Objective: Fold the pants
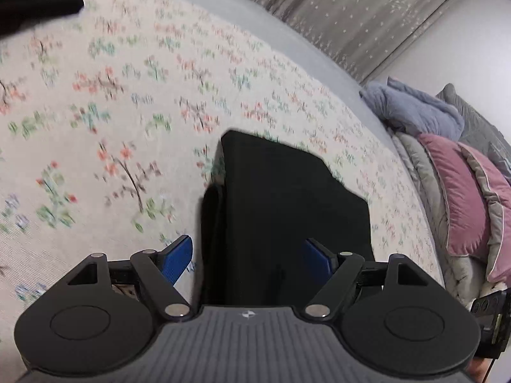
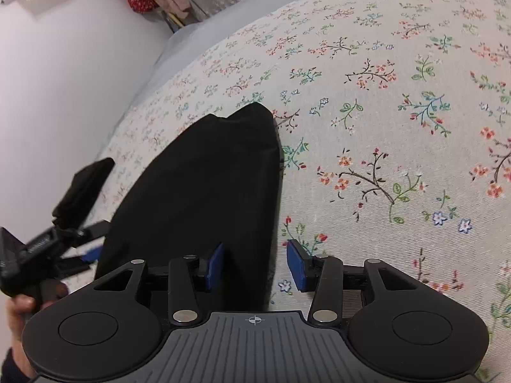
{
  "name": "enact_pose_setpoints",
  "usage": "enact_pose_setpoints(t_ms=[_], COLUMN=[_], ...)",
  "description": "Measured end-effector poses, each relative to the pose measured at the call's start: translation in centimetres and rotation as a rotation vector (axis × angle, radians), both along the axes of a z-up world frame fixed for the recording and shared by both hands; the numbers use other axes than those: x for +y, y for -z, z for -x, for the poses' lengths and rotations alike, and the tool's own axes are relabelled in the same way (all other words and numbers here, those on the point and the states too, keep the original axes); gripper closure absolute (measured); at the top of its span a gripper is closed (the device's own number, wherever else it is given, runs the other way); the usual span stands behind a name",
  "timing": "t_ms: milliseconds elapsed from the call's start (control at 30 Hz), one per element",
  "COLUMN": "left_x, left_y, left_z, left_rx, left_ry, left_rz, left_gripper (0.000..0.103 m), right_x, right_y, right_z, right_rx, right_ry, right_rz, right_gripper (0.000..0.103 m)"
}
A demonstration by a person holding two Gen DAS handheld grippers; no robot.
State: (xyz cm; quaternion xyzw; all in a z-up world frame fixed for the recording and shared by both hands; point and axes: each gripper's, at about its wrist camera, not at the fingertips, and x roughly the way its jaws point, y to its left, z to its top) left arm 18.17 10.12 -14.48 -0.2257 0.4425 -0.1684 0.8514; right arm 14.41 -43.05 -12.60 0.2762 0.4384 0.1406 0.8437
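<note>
The black pants (image 1: 287,210) are lying folded into a compact stack on the floral bedspread (image 1: 127,95), well in from its far edge where plain grey sheet (image 1: 287,38) is showing, and their near end is running under both cameras. The cloth is looking soft, thin and light, so it will likely be sagging and sliding on itself when lifted; the layers are already offsetting along one side, where a narrower strip is peeking out. A sensible hold is probably through all layers at the two near corners, or at a folded edge, not at a single loose ply. The left gripper (image 1: 252,258) is standing spread wide, its blue pads (image 1: 179,257) either side of the stack's near edge and pressing on nothing. The right gripper (image 2: 254,263) is standing partly spread over the opposite side edge, one pad above black cloth and the other above the bedspread, pinching nothing. Beyond, at the bed's end, a pink cushion (image 1: 463,191) and a bluish blanket (image 1: 421,111) are piling up against a grey headboard (image 1: 367,9).
</note>
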Motion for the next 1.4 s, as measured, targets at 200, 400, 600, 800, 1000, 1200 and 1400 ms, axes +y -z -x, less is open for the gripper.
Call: enact_pose_setpoints(t_ms=[200, 400, 600, 800, 1000, 1200, 1400], left_x=[-1.1, -0.4, -0.8, -1.7, -2.0, -2.3, -4.0], left_y=[0.4, 0.7, 1.1, 0.9, 1.0, 0.3, -1.0], left_z=[0.0, -0.1, -0.3, -0.4, -0.2, 0.2, 0.5], left_rx=[-0.003, 0.043, 0.066, 0.06, 0.041, 0.012, -0.044], left_ry=[0.029, 0.054, 0.053, 0.061, 0.033, 0.014, 0.041], left_rz=[-0.009, -0.007, 0.022, -0.008, -0.043, -0.05, -0.084], left_gripper=[0.006, 0.011, 0.01, 0.01, 0.027, 0.059, 0.068], right_x=[-0.6, -0.8, -0.9, -0.6, -0.4, 1.1, 2.3], right_y=[0.6, 1.6, 1.9, 2.4, 2.7, 2.0, 0.0], right_z=[0.2, 0.4, 0.3, 0.2, 0.2, 0.5, 0.8], right_rx=[0.015, 0.026, 0.028, 0.017, 0.005, -0.017, -0.091], right_ry=[0.018, 0.031, 0.039, 0.035, 0.044, 0.051, 0.034], right_rz=[-0.102, -0.198, -0.231, -0.245, -0.258, -0.156, -0.035], right_gripper=[0.059, 0.06, 0.06, 0.06, 0.06, 0.083, 0.094])
